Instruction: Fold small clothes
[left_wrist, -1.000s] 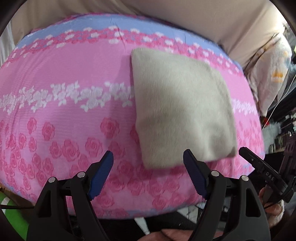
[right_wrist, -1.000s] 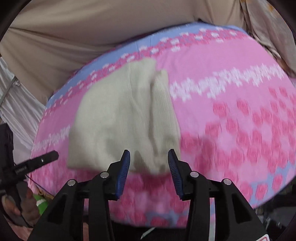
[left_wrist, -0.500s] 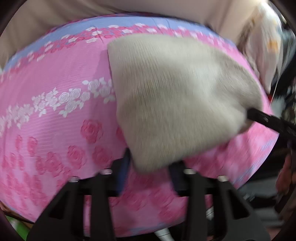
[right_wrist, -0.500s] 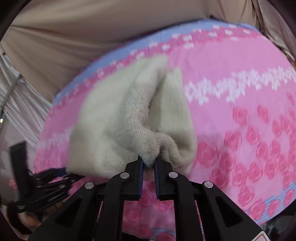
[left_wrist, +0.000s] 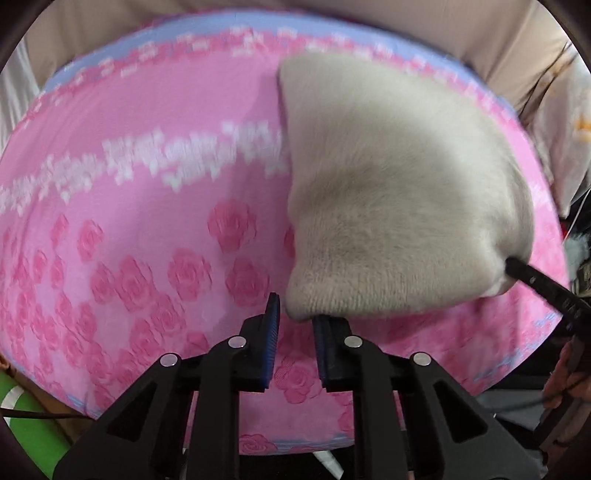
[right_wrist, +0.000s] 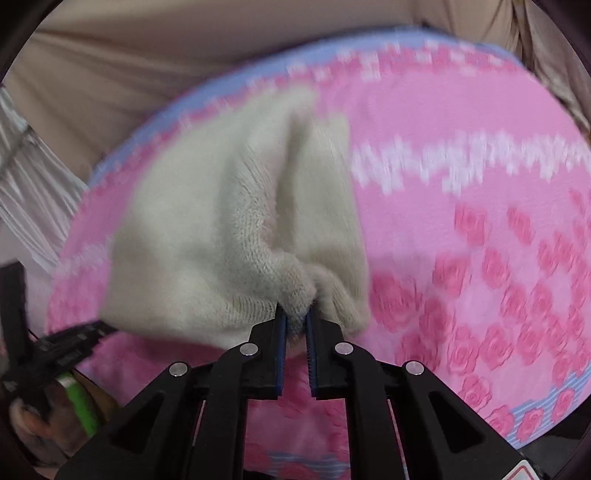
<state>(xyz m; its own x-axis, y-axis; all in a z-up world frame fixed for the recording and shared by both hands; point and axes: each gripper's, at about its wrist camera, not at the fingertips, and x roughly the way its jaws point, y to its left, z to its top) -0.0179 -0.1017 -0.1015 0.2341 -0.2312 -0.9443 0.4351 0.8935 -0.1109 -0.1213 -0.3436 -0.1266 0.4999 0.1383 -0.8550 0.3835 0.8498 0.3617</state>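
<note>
1. A cream knitted garment (left_wrist: 399, 192) lies on a pink rose-patterned cover (left_wrist: 147, 229), towards its far blue-edged side, with the near hem lifted off the cloth.
2. Left gripper (left_wrist: 295, 321): jaws closing; the garment's near left corner sits between the blue pads, resting against the right one, and a gap remains beside the left pad.
3. Right gripper (right_wrist: 294, 323): jaws drawn nearly together and clamped on a bunched fold of the garment's near right corner, with the knit gathered into creases above the pads.
4. The cover and garment are blurred in both views.
</note>
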